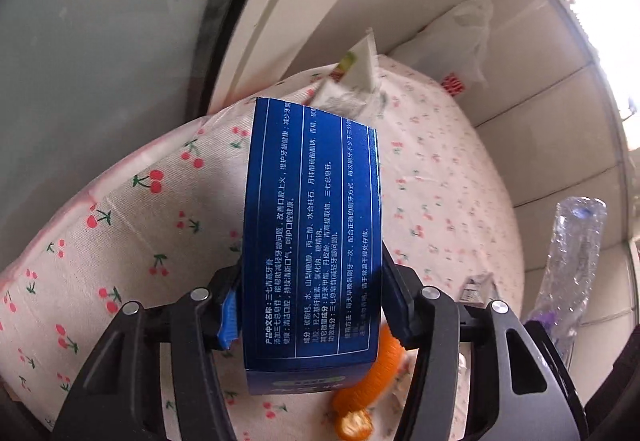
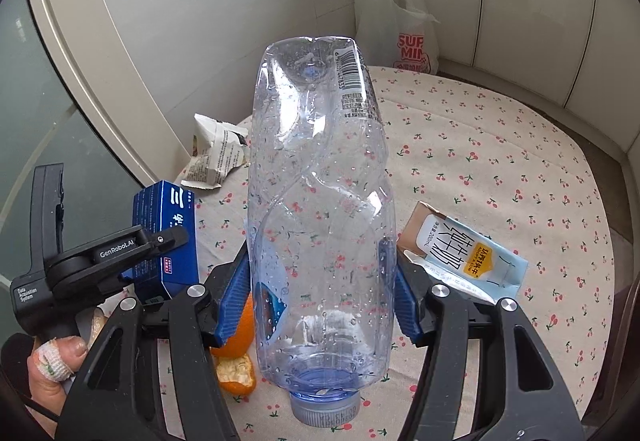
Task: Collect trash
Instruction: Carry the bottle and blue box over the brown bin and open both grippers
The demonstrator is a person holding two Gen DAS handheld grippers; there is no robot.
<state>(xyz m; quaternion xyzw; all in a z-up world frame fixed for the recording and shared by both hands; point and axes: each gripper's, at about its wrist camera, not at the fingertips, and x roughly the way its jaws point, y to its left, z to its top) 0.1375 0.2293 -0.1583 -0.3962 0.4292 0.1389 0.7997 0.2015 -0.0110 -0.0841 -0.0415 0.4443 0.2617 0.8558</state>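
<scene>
My left gripper is shut on a blue toothpaste box and holds it above the cherry-print tablecloth. The box and the left gripper also show in the right wrist view. My right gripper is shut on a crushed clear plastic bottle, cap toward the camera; the bottle also shows at the right edge of the left wrist view. Orange peel lies on the cloth under the grippers. A flattened milk carton and a crumpled wrapper lie on the cloth.
A white plastic bag with red print stands at the far edge of the table against the white panelled wall. A curved glass door is at the left. The tablecloth covers the round table.
</scene>
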